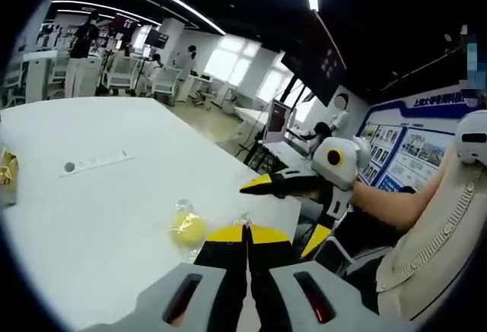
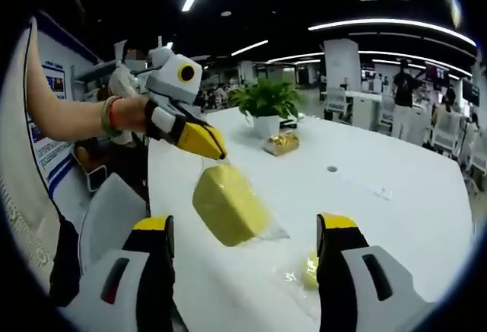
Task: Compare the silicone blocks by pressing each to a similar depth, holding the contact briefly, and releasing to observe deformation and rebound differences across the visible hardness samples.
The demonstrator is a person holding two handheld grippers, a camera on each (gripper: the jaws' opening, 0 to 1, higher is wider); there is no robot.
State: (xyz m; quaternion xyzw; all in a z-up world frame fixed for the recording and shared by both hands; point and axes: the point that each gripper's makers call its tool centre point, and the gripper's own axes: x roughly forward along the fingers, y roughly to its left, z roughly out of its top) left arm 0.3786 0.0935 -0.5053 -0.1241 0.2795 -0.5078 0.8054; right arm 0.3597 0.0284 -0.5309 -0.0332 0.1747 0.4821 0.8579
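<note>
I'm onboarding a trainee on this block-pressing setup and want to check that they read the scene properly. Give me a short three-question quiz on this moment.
1. True or false: the right gripper is shut on the yellow block.
2. Multiple choice: the left gripper holds the block by A) the top of its clear bag, B) the block's underside, C) not at all.
3. Fill in: beside the potted plant on the white table lies a ____-coloured wrapped object.

Key: 1 false, its fingers stand open with nothing gripped. 2 A. 3 gold.
</note>
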